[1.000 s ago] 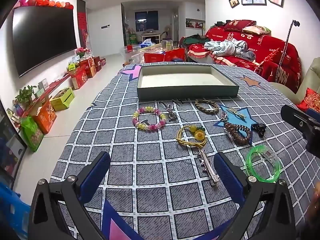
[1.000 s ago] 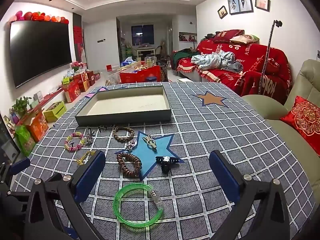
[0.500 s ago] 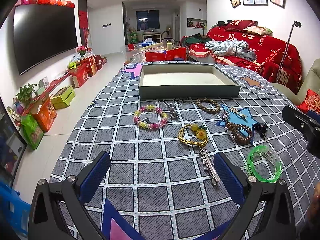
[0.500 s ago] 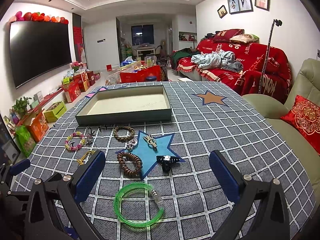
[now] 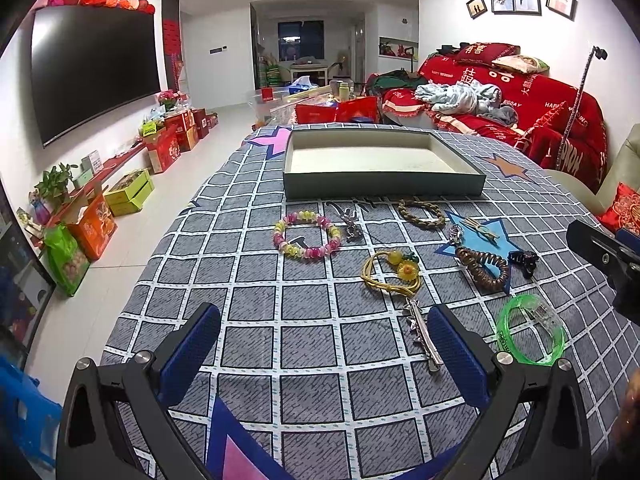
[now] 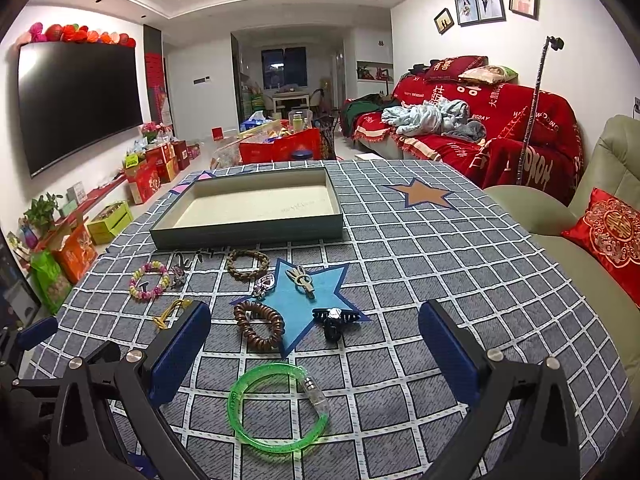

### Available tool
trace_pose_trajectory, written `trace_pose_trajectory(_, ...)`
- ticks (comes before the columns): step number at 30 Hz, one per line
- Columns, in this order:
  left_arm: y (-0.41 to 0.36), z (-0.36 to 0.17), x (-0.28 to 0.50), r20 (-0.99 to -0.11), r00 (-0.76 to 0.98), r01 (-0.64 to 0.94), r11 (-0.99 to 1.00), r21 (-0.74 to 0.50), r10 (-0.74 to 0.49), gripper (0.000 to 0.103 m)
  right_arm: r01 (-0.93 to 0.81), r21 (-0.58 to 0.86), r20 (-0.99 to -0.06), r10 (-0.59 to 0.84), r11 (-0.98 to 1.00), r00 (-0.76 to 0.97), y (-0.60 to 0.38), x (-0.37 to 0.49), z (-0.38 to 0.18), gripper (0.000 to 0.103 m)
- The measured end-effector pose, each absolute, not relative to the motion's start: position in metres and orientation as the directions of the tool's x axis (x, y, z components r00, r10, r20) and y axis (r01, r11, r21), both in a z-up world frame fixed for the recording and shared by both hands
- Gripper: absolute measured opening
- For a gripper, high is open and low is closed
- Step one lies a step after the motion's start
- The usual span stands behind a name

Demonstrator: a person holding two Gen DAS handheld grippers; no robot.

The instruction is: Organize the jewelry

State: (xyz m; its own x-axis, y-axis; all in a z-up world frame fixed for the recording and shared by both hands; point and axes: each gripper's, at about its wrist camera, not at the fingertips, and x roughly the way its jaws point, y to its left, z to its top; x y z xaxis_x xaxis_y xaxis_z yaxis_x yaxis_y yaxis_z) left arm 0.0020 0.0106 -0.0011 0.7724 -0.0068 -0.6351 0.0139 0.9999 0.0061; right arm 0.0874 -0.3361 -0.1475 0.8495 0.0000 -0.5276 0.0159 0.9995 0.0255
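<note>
**A:** Why is everything spread in front of the tray (image 5: 384, 190)?

**B:** My guess is it's staged for sorting; the tray sits empty at twelve o'clock on the checked tablecloth (image 6: 460, 280), and the pieces lie loose on the near side of it, none inside yet. From the right wrist, the green bangle (image 6: 280, 408) lies at six o'clock, nearest; the brown coil bracelet (image 6: 259, 322) and black claw clip (image 6: 334, 320) sit on the blue star beyond it; the pastel bead bracelet (image 6: 149, 281) is out at ten.

**A:** And the grippers?

**B:** The left gripper (image 5: 320, 344) and the right gripper (image 6: 314, 344) both hover with fingers wide apart, holding nothing; probably kept open to drop over a piece. The silver hair clip (image 5: 422, 334) lies just beside the left one's right finger.

**A:** Any change since a second ago?

**B:** Barely; the left view has crept slightly forward; no item has moved.
</note>
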Motion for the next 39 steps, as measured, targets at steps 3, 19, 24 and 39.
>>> trace_pose_trajectory(3,0.012,-0.001,0.002,-0.633,0.774,0.007,1.0,0.003,-0.004,0.103,0.015,0.025,-0.53,0.001,1.0,0.848,-0.336,0.087,-0.153,0.103)
trace_pose_trajectory(19,0.014,0.001,0.004,-0.632,0.775,-0.003,1.0,-0.003,0.001,0.103,0.014,0.022,-0.534,0.0,1.0,0.845,-0.332,0.089,-0.159,0.103)
trace_pose_trajectory(24,0.014,0.001,0.005,-0.631,0.776,-0.004,1.0,-0.004,0.001,0.103,0.015,0.022,-0.536,-0.001,1.0,0.844,-0.332,0.09,-0.158,0.103)
trace_pose_trajectory(39,0.015,0.003,0.006,-0.631,0.776,-0.007,1.0,-0.01,-0.001,0.103,0.014,0.024,-0.537,0.001,1.0,0.844,-0.336,0.091,-0.157,0.103)
